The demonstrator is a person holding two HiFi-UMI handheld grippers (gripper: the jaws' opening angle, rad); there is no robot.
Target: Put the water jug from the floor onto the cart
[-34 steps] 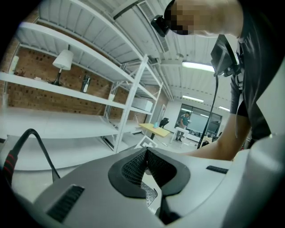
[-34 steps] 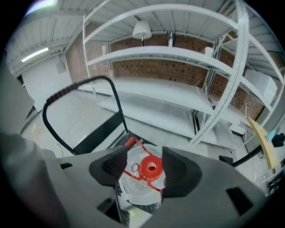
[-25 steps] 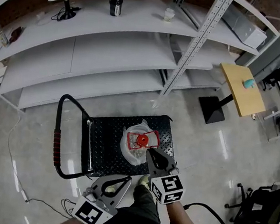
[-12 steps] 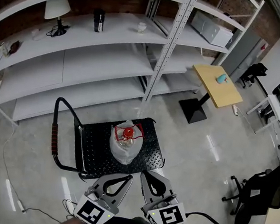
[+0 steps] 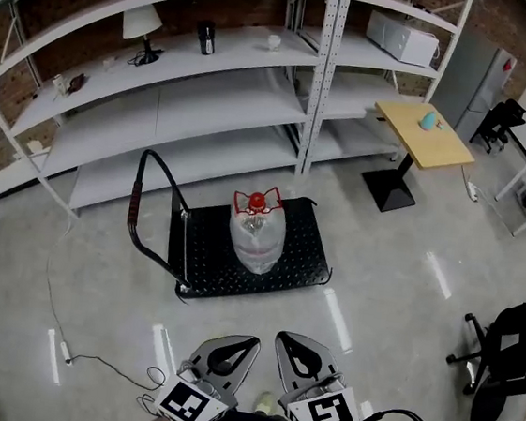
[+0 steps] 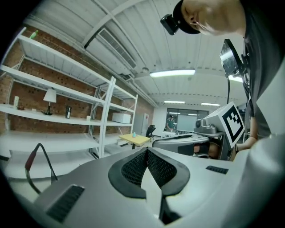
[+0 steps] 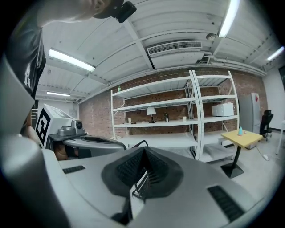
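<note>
Head view — water jug (image 5: 257,240) upright

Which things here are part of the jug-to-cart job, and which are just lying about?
Job:
- water jug, standing on the cart deck
- left gripper and right gripper, both with jaws shut and empty, apart from the cart

Lying about:
- lamp
- microwave
- yellow table
- office chair
- floor cable
</note>
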